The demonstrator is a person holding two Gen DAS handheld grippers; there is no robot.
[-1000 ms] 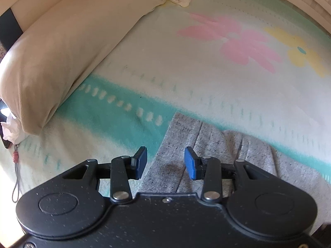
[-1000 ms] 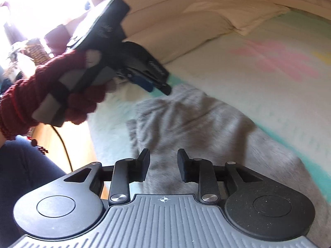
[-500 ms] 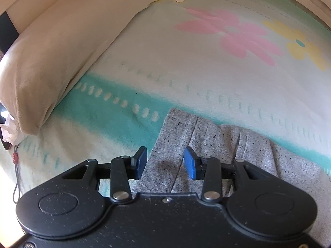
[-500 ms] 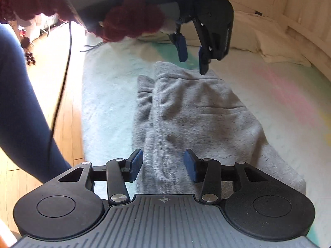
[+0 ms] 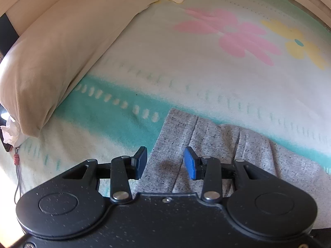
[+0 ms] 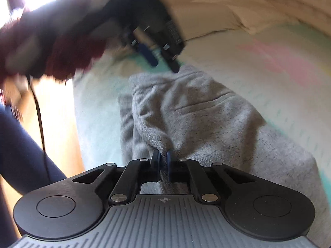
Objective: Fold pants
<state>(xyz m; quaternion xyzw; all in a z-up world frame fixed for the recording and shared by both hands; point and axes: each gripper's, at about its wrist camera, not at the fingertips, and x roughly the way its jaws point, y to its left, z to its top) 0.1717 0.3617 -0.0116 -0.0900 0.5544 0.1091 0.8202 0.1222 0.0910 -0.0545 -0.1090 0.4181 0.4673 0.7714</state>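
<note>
Grey speckled pants (image 5: 217, 142) lie on a bed blanket, also seen in the right wrist view (image 6: 196, 111). My left gripper (image 5: 165, 162) is open, its blue pads on either side of the pants' near left edge, just above the cloth. It also shows in the right wrist view (image 6: 163, 61), held by a hand in a dark red sleeve over the pants' far end. My right gripper (image 6: 163, 158) is shut on a pinched fold of the pants at their near edge.
The blanket (image 5: 186, 66) is cream with teal bands and pink and yellow flowers. A long beige pillow (image 5: 62, 45) lies along the left. The bed edge and wooden floor (image 6: 60, 124) are at left, with a cable (image 6: 40, 119) hanging and a leg in dark trousers (image 6: 18, 150).
My right gripper has closed on a fold of the pants and swung its view. My left gripper stays open and has shifted slightly forward over the pants' edge.
</note>
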